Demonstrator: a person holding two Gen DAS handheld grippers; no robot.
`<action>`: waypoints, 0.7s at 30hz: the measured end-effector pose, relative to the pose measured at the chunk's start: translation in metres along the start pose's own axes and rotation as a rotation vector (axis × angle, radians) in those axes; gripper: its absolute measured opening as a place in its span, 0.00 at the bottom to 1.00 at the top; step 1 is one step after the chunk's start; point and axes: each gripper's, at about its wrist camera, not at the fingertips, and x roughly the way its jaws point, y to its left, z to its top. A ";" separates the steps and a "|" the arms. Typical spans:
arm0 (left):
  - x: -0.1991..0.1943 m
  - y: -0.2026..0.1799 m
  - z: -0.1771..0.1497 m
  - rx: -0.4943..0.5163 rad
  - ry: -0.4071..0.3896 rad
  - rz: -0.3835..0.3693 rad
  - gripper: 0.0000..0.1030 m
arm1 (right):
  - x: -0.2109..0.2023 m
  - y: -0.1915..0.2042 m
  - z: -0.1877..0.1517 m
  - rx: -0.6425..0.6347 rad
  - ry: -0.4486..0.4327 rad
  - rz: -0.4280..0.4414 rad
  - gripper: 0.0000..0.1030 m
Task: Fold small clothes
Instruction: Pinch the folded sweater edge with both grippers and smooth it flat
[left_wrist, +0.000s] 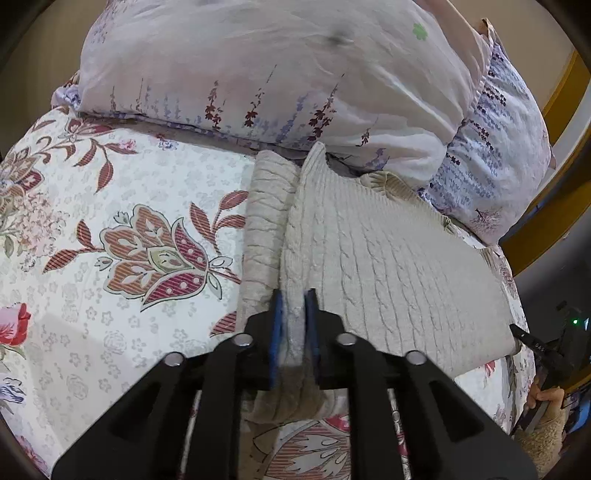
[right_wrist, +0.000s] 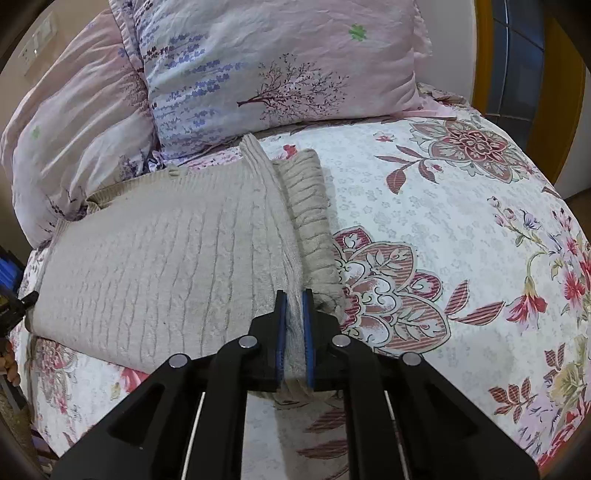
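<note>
I have the bed (left_wrist: 110, 206) filling both views, covered by one floral quilt with red and pink blooms. At its head I count two pillows: one pale pillow (left_wrist: 240, 66) with lavender sprigs, and one tree-print pillow (right_wrist: 280, 70). From my left wrist camera the pale one dominates the top and the tree-print one is squeezed to the right edge; from the right wrist camera the tree-print one sits in the middle, its bare-branched tree plain to read, with the pale one pushed off to the left.

One beige cable-knit sweater (left_wrist: 388, 258) lies flat on the quilt, its far edge touching the pillows. Its two sleeves lie along its outer sides, and each camera shows me only one of them: the left view has a ribbed sleeve just left of the body, the right view a sleeve just right of it.

My left tool (left_wrist: 294, 306) points forward and slightly down over the quilt, its blue pads clenched on a raised fold of knit along the sweater's left side. My right tool (right_wrist: 294, 306) is posed the same way, clamped on a fold along the right side.

Only the left view shows the hand (left_wrist: 546, 397) on the right tool's grip, at the lower right edge. Only the right view shows a sliver of the other tool's blue pad at its far left edge.
</note>
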 end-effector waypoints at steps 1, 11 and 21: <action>-0.003 -0.002 0.001 0.000 -0.006 -0.007 0.25 | -0.003 0.000 0.002 0.005 -0.008 0.008 0.15; -0.024 -0.052 0.000 0.156 -0.120 0.001 0.57 | -0.018 0.036 0.015 -0.101 -0.109 0.073 0.18; 0.014 -0.056 -0.010 0.199 -0.005 0.076 0.62 | 0.013 0.037 -0.004 -0.134 0.006 0.026 0.26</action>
